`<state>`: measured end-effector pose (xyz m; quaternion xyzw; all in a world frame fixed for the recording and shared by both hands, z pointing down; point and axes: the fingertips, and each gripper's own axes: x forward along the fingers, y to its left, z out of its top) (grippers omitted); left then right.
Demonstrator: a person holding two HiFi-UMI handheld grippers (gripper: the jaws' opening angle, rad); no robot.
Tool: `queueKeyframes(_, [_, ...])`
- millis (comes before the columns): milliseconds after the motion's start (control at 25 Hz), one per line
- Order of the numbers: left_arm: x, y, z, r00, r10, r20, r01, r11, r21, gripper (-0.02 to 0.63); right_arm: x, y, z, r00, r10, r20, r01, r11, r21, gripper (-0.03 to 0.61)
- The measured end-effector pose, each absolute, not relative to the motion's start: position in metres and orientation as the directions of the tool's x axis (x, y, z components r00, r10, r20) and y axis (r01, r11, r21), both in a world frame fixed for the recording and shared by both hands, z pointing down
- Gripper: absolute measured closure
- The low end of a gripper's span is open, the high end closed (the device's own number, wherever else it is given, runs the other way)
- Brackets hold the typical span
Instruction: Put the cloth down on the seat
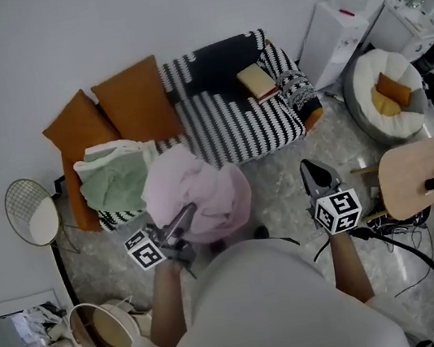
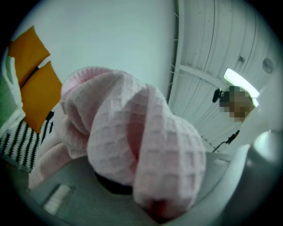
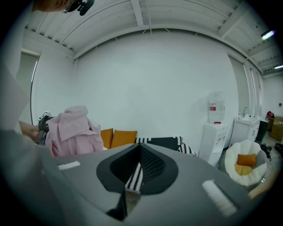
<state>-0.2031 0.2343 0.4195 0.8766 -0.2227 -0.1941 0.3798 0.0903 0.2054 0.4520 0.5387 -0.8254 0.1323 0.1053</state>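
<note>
Head view is showing the pink cloth [image 1: 199, 192] bunching in a loose wad at the tip of the left gripper [image 1: 181, 216], which is clamping a fold of it. The wad is hanging in the air over the floor [image 1: 286, 190], just short of the front edge of the seat [image 1: 231, 133] and not touching it. The right gripper [image 1: 313, 170] is pointing at the seat with its jaws pressed together and carrying nothing.

Several things are threatening the drop. Letting go from this spot is likely sending the cloth onto the floor, since most of it is hanging outside the seat's edge. The grip seems to be biting only one fold, so the heavy loose part may be dragging the fabric out of the jaws during a quick swing forward. The waffle weave is wrapping round the jaws and is filling most of the left gripper view, so it may be clinging when they part, and aiming is depending on the head view alone.

On the seat, a green cloth [image 1: 115, 181] is lying at the left end and a book [image 1: 256, 81] is resting near the right end. A throw drifting either way is risking a landing on one of them and not on the bare striped middle.
</note>
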Motion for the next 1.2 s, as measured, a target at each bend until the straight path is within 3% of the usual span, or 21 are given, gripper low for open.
queueKeyframes(560, [-0.148, 0.239, 0.426, 0.741, -0.631, -0.229, -0.258, -0.582, 0.771, 0.431, 0.151, 0.193, 0.458, -0.48, -0.814, 0.327, -0.872, 0.485, -0.074, 0.575])
queueKeyframes(1200, [-0.116, 0.22, 0.426, 0.762, -0.606, -0.227, -0.262, -0.609, 0.748, 0.431, 0.178, 0.176, 0.482, -0.489, -0.796, 0.358, -0.868, 0.487, -0.103, 0.575])
